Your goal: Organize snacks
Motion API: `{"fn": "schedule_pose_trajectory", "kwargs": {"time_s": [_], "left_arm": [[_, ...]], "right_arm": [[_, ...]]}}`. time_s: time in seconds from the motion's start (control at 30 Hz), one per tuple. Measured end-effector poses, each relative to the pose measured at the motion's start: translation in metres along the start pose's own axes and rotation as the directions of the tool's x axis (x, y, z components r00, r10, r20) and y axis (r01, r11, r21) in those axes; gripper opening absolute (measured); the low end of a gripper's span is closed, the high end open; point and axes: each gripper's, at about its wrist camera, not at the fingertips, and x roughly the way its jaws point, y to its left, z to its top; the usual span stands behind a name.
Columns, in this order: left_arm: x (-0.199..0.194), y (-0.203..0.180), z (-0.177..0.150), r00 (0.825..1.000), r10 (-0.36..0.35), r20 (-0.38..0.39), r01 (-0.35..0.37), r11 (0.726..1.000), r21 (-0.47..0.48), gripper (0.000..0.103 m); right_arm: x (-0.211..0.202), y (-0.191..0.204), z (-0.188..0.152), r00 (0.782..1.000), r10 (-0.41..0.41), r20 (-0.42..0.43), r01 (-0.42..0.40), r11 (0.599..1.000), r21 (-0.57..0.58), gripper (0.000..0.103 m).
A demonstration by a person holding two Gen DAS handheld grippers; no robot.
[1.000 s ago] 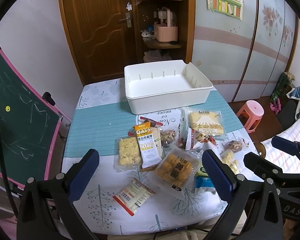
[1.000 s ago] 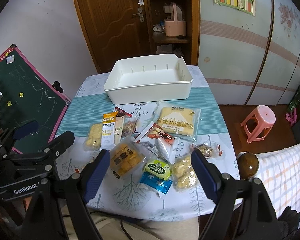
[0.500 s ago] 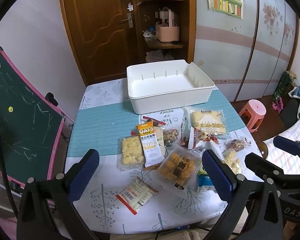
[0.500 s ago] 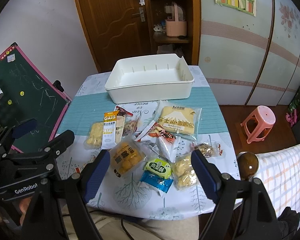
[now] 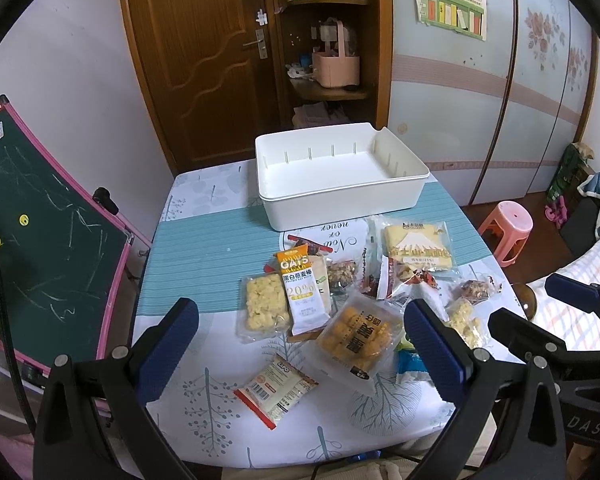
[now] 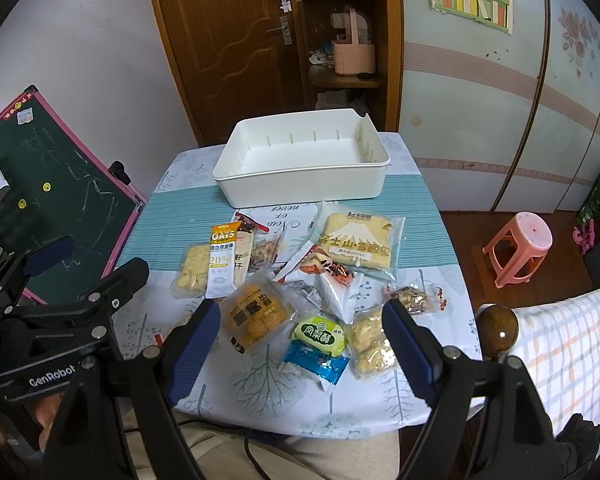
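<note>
Small square counter (image 5: 204,248) at frame centre, covered in a white leaf-print cloth with a teal striped band across the middle. Empty white bin (image 5: 340,180) on the far half, just above centre. Snack packets strewn over the near half: an OATS bar (image 5: 302,292) beside a clear pack of yellow puffs (image 5: 262,306), an orange-cake pack (image 5: 358,336) at lower centre, a Fuji bread bag (image 5: 418,246) to the right, a lone white packet (image 5: 276,390) nearest the lower edge. Brown door (image 5: 204,60) and corner shelf with a pink basket (image 5: 336,66) along the top; green chalkboard (image 5: 32,232) at left; pink stool (image 5: 508,226) at right.

Left gripper (image 5: 300,348) and right gripper (image 6: 300,352) low in frame, both jaws spread wide, holding nothing.

Against one second earlier: whole scene shifted slightly rightward in the left wrist view; packets and bin unmoved on the cloth.
</note>
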Motion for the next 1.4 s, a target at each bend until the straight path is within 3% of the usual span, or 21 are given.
{"fn": "schedule_pose_trajectory", "kwargs": {"time_s": [0.4,0.67,0.8,0.9,1.0,1.2,1.4], "left_arm": [[0.002,0.001,0.002,1.000,-0.008,-0.026,0.008,1.000,0.001,0.102],[0.028,0.008,0.005,0.995,-0.060,-0.077,0.059,0.998,-0.020,0.102],[0.053,0.032,0.001,0.995,0.029,-0.096,-0.031,0.999,-0.023,0.102],[0.084,0.051,-0.011,0.982,0.092,-0.163,-0.091,0.996,0.012,0.102],[0.113,0.061,-0.028,0.967,0.071,-0.246,-0.064,0.997,0.036,0.102],[0.163,0.060,-0.074,0.917,-0.017,-0.399,0.055,0.995,0.085,0.102],[0.178,0.037,-0.099,0.894,-0.070,-0.443,0.168,0.968,0.187,0.102]], "right_arm": [[0.009,-0.003,0.001,0.999,0.038,-0.038,-0.037,0.999,0.026,0.084],[0.025,-0.009,0.001,0.997,0.048,-0.065,-0.046,0.999,0.022,0.084],[0.040,-0.024,-0.002,0.997,-0.037,-0.071,0.039,0.999,0.023,0.084],[0.061,-0.037,-0.009,0.990,-0.087,-0.113,0.090,0.996,0.019,0.084],[0.086,-0.047,-0.018,0.979,-0.091,-0.181,0.096,0.995,0.017,0.084],[0.129,-0.048,-0.046,0.944,-0.039,-0.328,0.042,0.999,0.000,0.083],[0.148,-0.047,-0.072,0.903,0.077,-0.422,-0.068,0.997,0.037,0.083]]}}
